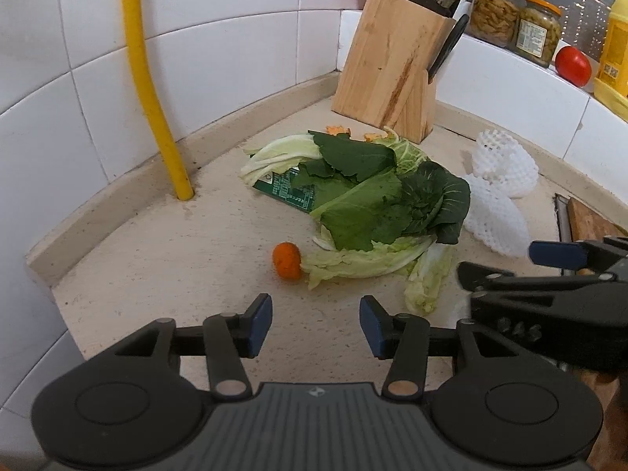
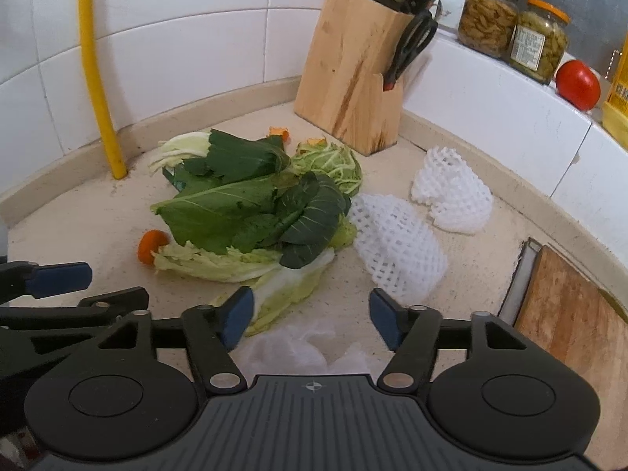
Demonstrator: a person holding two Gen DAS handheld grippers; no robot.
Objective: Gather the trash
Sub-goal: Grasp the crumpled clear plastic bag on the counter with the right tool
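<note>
From the left wrist camera, the left gripper (image 1: 316,324) hovers above the beige counter (image 1: 157,267) with its jaws apart and nothing between them; only bare stone shows in the gap. Just ahead lies the trash: a heap of vegetable leaves (image 1: 365,204), dark green over pale cabbage, spread on a green printed packet (image 1: 288,190). A carrot stub (image 1: 287,260) touches the pale leaf at the heap's near left edge, and small orange peels (image 1: 337,130) lie behind the heap. Two white foam nets (image 1: 498,192) sit to the right of the leaves. The right gripper (image 1: 510,261) reaches in from the right edge, near the nets. Open counter runs left of the heap up to the raised lip at the tiled wall, where a yellow pipe (image 1: 153,78) comes down. A wooden knife block (image 1: 388,66) fills the far corner.

From the right wrist camera, the right gripper (image 2: 312,316) is released, jaws wide, gripping nothing. A pale cabbage leaf (image 2: 286,298) lies just beside its left fingertip (image 2: 237,316), and crumpled clear plastic (image 2: 298,347) sits on the counter under the gap. The nearer foam net (image 2: 396,251) lies just ahead to the right. A wooden cutting board (image 2: 577,314) closes off the right side. Bare counter stays free between the nets and the board.
</note>
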